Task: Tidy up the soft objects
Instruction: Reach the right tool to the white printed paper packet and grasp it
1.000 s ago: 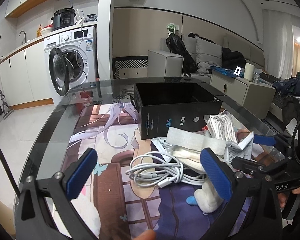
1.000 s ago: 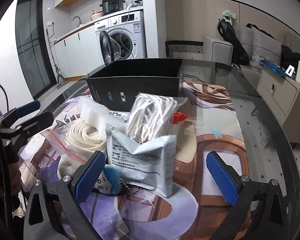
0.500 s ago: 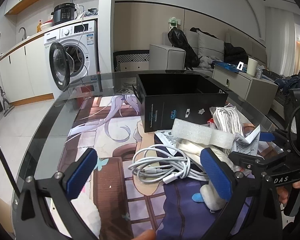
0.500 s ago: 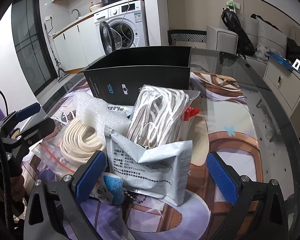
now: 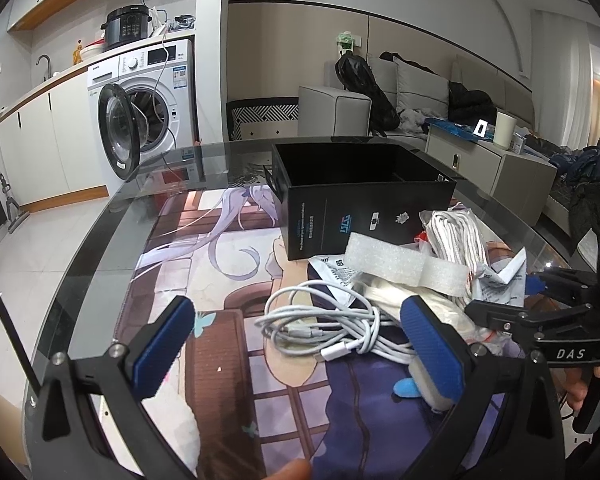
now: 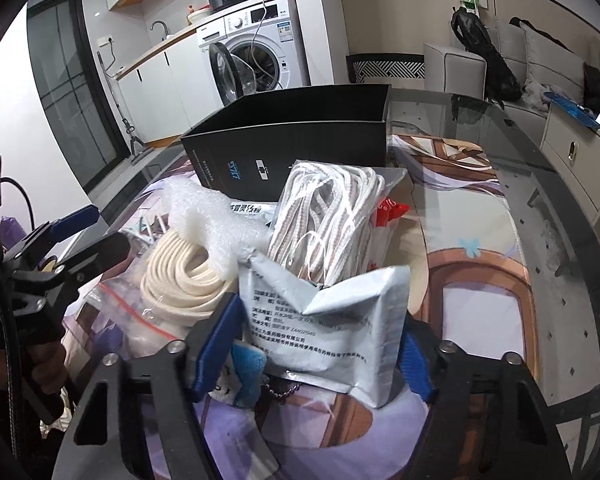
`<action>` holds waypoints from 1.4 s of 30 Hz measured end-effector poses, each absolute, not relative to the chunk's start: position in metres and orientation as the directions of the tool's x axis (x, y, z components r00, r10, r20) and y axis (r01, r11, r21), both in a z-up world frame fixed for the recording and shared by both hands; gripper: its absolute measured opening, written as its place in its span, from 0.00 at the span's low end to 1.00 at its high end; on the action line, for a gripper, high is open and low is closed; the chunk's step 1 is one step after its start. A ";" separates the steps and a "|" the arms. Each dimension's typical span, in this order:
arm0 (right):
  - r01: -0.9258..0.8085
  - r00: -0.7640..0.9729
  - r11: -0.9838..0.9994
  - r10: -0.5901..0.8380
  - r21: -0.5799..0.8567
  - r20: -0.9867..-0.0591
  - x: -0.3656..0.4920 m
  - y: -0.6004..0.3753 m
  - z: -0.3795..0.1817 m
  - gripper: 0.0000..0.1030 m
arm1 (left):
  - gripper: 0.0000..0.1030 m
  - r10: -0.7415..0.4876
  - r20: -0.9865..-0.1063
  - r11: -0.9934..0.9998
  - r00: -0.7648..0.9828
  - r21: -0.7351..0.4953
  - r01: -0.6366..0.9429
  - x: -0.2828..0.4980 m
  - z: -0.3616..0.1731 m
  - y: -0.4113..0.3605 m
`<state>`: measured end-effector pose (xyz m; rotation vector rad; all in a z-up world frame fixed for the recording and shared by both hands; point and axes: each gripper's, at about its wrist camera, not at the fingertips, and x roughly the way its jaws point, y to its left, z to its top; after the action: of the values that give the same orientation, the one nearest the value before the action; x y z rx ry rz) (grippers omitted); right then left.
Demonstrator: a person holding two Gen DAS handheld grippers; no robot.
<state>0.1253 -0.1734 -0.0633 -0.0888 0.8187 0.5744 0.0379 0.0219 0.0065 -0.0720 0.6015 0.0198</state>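
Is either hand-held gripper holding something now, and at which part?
The right hand-held gripper is closed on the silver foil pouch, gripping its lower sides. The left hand-held gripper is open, holding nothing.

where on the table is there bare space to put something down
Free: the printed desk mat left of the black cardboard box and white charging cable, and the mat right of the silver foil pouch. Crowded: the heap before the box, with white foam strip, bagged cream rope and striped cord bundle.
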 end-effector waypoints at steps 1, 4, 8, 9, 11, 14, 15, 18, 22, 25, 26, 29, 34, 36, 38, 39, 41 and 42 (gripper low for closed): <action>-0.517 0.542 0.843 0.456 0.148 -0.706 0.123 -0.175 -0.063 0.65 | 1.00 -0.002 -0.566 0.997 0.824 -0.062 -0.041 0.038 0.006 0.022; -0.517 0.551 0.842 0.467 0.157 -0.692 0.118 -0.180 -0.062 0.64 | 1.00 -0.001 -0.564 0.997 0.826 -0.062 -0.041 0.038 0.006 0.023; -0.518 0.571 0.837 0.491 0.175 -0.658 0.111 -0.187 -0.055 0.62 | 1.00 -0.005 -0.564 0.997 0.826 -0.064 -0.037 0.037 0.007 0.022; -0.519 0.578 0.837 0.495 0.176 -0.649 0.110 -0.188 -0.052 0.61 | 1.00 -0.008 -0.564 0.997 0.826 -0.063 -0.034 0.036 0.007 0.022; -0.524 0.592 0.834 0.502 0.172 -0.631 0.107 -0.191 -0.046 0.58 | 1.00 -0.014 -0.562 0.998 0.827 -0.065 -0.027 0.035 0.008 0.020; -0.527 0.604 0.836 0.494 0.152 -0.626 0.104 -0.191 -0.045 0.47 | 1.00 -0.014 -0.566 0.998 0.824 -0.062 -0.025 0.036 0.008 0.017; -0.528 0.603 0.836 0.493 0.151 -0.627 0.104 -0.191 -0.045 0.44 | 1.00 -0.014 -0.568 0.998 0.823 -0.060 -0.025 0.035 0.008 0.016; -0.537 0.603 0.831 0.498 0.145 -0.623 0.101 -0.194 -0.046 0.37 | 1.00 -0.011 -0.568 0.998 0.823 -0.055 -0.024 0.035 0.009 0.014; -0.548 0.595 0.823 0.508 0.147 -0.623 0.098 -0.194 -0.049 0.34 | 1.00 -0.009 -0.566 0.998 0.825 -0.052 -0.024 0.035 0.010 0.014; -0.563 0.600 0.816 0.513 0.132 -0.614 0.094 -0.190 -0.046 0.31 | 1.00 -0.018 -0.563 0.998 0.826 -0.060 -0.019 0.034 0.011 0.014; -0.566 0.604 0.814 0.515 0.127 -0.609 0.092 -0.190 -0.045 0.28 | 1.00 -0.018 -0.563 0.998 0.826 -0.060 -0.020 0.033 0.011 0.014; -0.577 0.605 0.807 0.527 0.127 -0.597 0.089 -0.190 -0.041 0.21 | 1.00 -0.016 -0.567 0.998 0.824 -0.059 -0.021 0.033 0.011 0.016; -0.609 0.565 0.778 0.559 0.150 -0.607 0.086 -0.190 -0.040 0.20 | 1.00 -0.019 -0.569 0.997 0.822 -0.067 -0.023 0.034 0.011 0.017; -0.622 0.545 0.762 0.585 0.179 -0.601 0.084 -0.192 -0.042 0.22 | 1.00 -0.017 -0.570 0.998 0.821 -0.064 -0.023 0.034 0.011 0.017; -0.630 0.509 0.748 0.601 0.209 -0.616 0.087 -0.192 -0.046 0.27 | 1.00 -0.022 -0.573 0.998 0.819 -0.067 -0.020 0.034 0.011 0.017; -0.630 0.506 0.749 0.595 0.204 -0.624 0.087 -0.191 -0.047 0.27 | 1.00 -0.024 -0.573 0.998 0.819 -0.067 -0.018 0.034 0.011 0.017; -0.633 0.489 0.748 0.587 0.201 -0.645 0.088 -0.189 -0.052 0.27 | 1.00 -0.027 -0.573 0.998 0.819 -0.068 -0.015 0.034 0.011 0.017; -0.633 0.483 0.748 0.583 0.200 -0.653 0.087 -0.188 -0.054 0.27 | 1.00 -0.027 -0.573 0.998 0.819 -0.069 -0.015 0.034 0.012 0.017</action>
<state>0.0875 -0.1877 -0.0540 -0.0715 0.7671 0.7418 0.0344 0.0169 0.0119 -0.0714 0.6105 -0.0066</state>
